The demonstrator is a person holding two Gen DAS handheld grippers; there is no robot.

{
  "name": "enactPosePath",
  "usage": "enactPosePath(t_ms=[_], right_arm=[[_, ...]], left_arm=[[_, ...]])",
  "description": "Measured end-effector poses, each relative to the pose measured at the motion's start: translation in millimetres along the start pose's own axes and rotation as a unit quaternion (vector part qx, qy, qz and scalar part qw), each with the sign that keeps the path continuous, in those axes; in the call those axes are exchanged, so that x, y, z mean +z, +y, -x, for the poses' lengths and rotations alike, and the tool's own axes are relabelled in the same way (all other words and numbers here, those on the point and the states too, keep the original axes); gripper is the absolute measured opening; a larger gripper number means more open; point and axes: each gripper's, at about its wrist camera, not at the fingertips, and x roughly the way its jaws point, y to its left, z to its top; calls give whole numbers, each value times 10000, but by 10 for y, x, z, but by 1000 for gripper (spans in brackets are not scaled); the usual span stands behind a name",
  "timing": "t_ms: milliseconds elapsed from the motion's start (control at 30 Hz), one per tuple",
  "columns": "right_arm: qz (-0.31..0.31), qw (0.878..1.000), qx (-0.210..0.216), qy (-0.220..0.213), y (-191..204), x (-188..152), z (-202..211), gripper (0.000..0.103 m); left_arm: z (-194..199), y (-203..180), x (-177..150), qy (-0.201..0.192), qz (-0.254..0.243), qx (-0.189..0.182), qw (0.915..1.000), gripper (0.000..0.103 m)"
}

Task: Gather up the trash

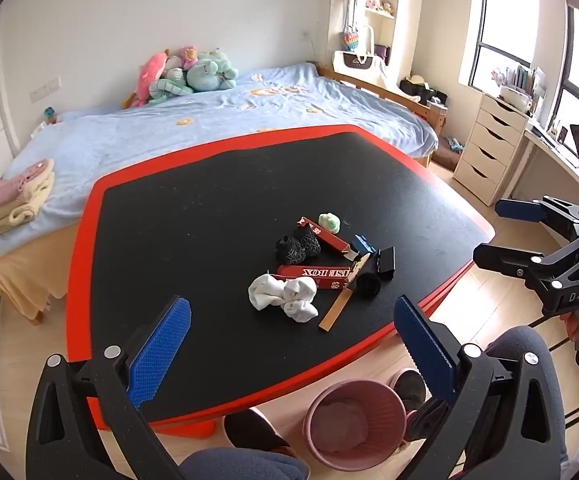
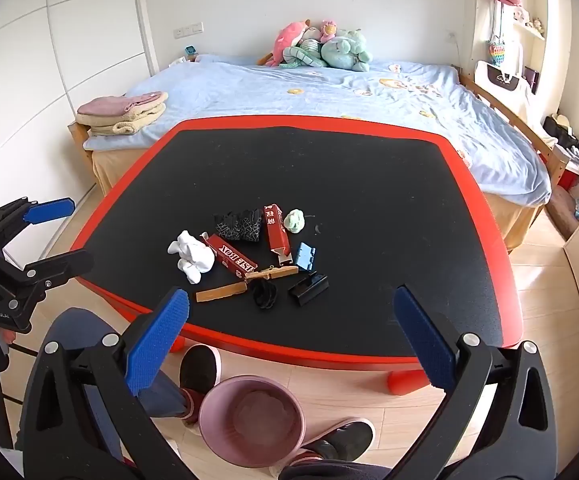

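A pile of items lies on the black table [image 1: 209,208] with a red rim [image 2: 369,208]: a white sock bundle [image 1: 283,295] [image 2: 191,258], two red boxes [image 1: 316,276] [image 2: 233,258], black socks [image 1: 297,245] [image 2: 238,224], a green wad [image 1: 329,222] [image 2: 294,220], a blue clip [image 2: 305,256], a black clip [image 2: 308,289], a black ball [image 1: 368,283] [image 2: 264,294] and a wooden strip [image 1: 335,311] [image 2: 221,292]. A pink bin [image 1: 355,424] [image 2: 251,420] stands on the floor below the near edge. My left gripper [image 1: 289,344] and right gripper [image 2: 289,344] are both open and empty, held above the near edge.
A bed [image 1: 209,120] with a blue cover, plush toys [image 2: 321,48] and folded towels [image 2: 123,114] stands behind the table. A white drawer unit [image 1: 489,148] is at the right. The person's knees and slippers [image 2: 197,376] are beside the bin.
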Motion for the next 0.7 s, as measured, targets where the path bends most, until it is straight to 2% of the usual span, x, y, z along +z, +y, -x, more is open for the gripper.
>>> enactPosePath(t_ms=[200, 367, 700], right_arm=[[59, 10000, -3, 33, 16, -24, -2, 100], [50, 9999, 48, 91, 53, -56, -116, 100], [70, 9999, 122, 95, 56, -68, -27, 100]], left_arm=[[63, 27, 26, -89, 12, -191, 9998, 97], [32, -56, 24, 40, -108, -116, 9999, 97], [1, 0, -37, 120, -61, -86, 9999, 97]])
